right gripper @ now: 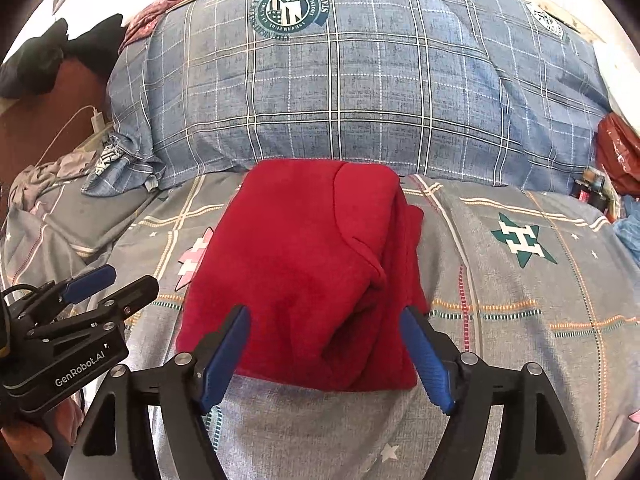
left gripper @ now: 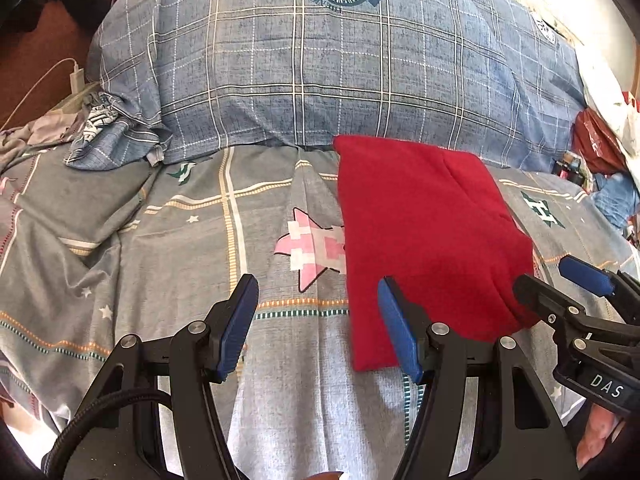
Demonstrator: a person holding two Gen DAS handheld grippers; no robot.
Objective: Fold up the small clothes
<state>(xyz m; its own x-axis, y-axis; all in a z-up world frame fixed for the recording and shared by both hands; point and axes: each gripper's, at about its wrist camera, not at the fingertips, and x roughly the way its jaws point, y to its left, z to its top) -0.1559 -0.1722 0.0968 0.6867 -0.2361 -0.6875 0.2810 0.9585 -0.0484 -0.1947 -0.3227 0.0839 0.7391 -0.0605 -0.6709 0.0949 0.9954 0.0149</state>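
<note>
A red fleece garment (left gripper: 428, 240) lies folded into a rough rectangle on the grey patterned bed sheet (left gripper: 180, 240); it also shows in the right wrist view (right gripper: 304, 280). My left gripper (left gripper: 318, 292) is open and empty, hovering at the garment's near left corner. My right gripper (right gripper: 326, 320) is open and empty, just above the garment's near edge. The right gripper also shows in the left wrist view (left gripper: 560, 276), and the left gripper in the right wrist view (right gripper: 116, 280).
A big blue plaid duvet (left gripper: 340, 72) is bunched behind the garment. A white charger and cable (left gripper: 74, 76) lie at the far left. Red bags and clutter (left gripper: 596, 144) sit at the far right.
</note>
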